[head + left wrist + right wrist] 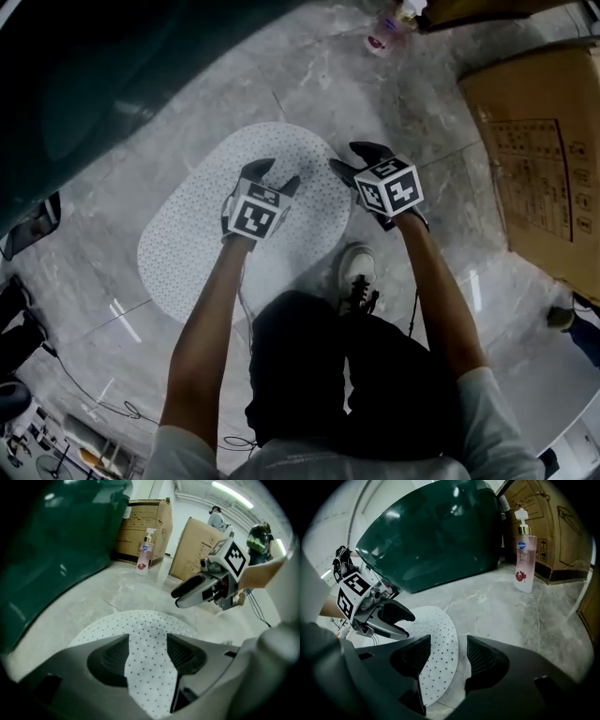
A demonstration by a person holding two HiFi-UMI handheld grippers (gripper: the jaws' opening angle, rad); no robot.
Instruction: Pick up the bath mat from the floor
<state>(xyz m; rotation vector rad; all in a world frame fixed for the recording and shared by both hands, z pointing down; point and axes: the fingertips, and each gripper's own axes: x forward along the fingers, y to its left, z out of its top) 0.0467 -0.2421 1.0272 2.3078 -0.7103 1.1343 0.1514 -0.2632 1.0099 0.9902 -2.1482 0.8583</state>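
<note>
Bath mat (187, 253), white, oval and dotted with small holes, is seen lying flat on the grey marbled floor (309, 84), just ahead of the person's white shoe (356, 272) and beside a large dark green glossy body (436, 531) that fills the upper left of the head view. The left gripper (277, 174) is held over the mat's middle. In the left gripper view its jaws are spread apart, the dotted surface is seen in the gap between them, and no pad is pressed on it, so nothing is gripped. The right gripper (354, 161) is held over the mat's right-hand edge. In the right gripper view its jaws are likewise parted, the mat's curved rim is seen crossing the gap with bare floor beside it, and nothing is clamped there either. Whether any fingertip touches the mat cannot be told. Both grippers are pointed away from the person, close together, and each is caught in the other's view. Farther off, a pump bottle (524, 559) of pink liquid is stood upright on the floor just beside a cardboard box (143, 527), and a second cardboard box (197, 545) is set near it. Thin cables (94, 394) are trailed across the floor behind the person.
</note>
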